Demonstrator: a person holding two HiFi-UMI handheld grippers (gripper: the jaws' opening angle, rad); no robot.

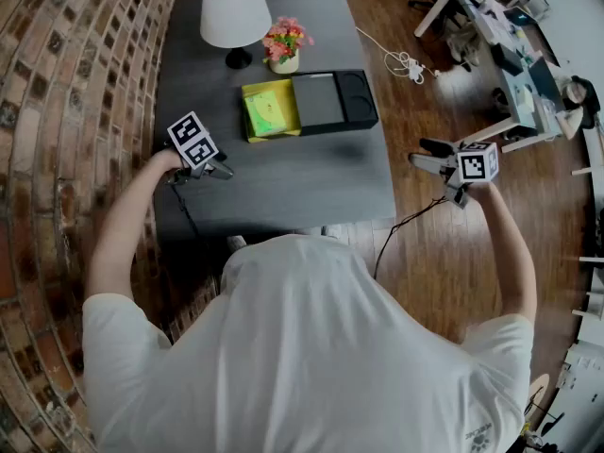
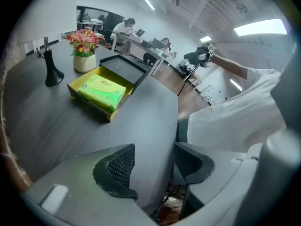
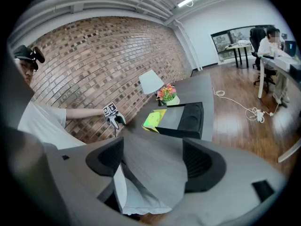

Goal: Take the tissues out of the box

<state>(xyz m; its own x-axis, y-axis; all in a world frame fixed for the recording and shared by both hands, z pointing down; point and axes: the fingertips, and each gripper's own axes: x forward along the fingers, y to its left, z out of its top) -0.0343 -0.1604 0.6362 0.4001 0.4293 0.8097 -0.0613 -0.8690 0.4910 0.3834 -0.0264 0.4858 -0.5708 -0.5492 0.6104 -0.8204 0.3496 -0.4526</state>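
Observation:
A green tissue pack lies in an open yellow box at the middle of the dark table. The left gripper view shows the same pack ahead and to the left; in the right gripper view the pack is far off. My left gripper hovers over the table's left side, short of the box, shut and empty. Held off the table's right edge above the wooden floor, my right gripper is also shut with nothing in it.
A black tray adjoins the yellow box on its right. Behind them stand a white lamp and a flower pot. A brick wall runs along the left. A white cable lies on the floor, with desks at right.

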